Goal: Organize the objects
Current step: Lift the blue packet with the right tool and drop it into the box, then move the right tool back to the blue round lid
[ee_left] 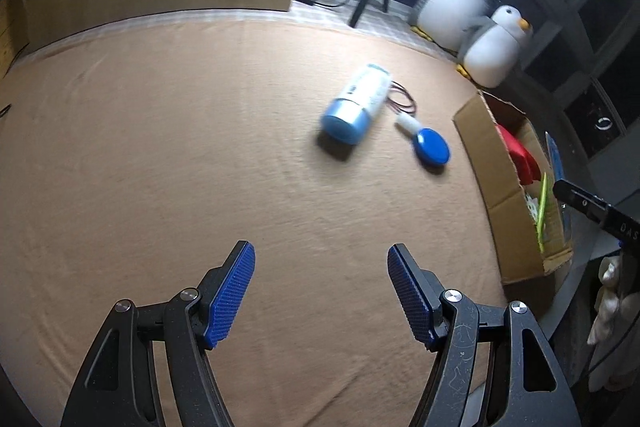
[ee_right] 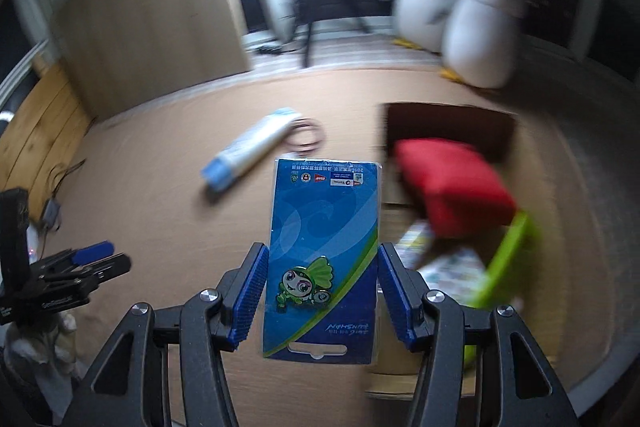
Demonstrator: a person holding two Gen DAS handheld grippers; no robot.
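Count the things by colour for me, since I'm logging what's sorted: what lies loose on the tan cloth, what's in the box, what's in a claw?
Blue and white, on cloth: 2, tube and paddle-shaped item
Dark wire loop, on cloth: 1
Red, in box: 1
Green, in box: 1
Blue card, in right claw: 1
Total: 6

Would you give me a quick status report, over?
Left gripper open, empty. Right gripper shut on blue card, near the cardboard box. Tube on the blanket. Path clear.
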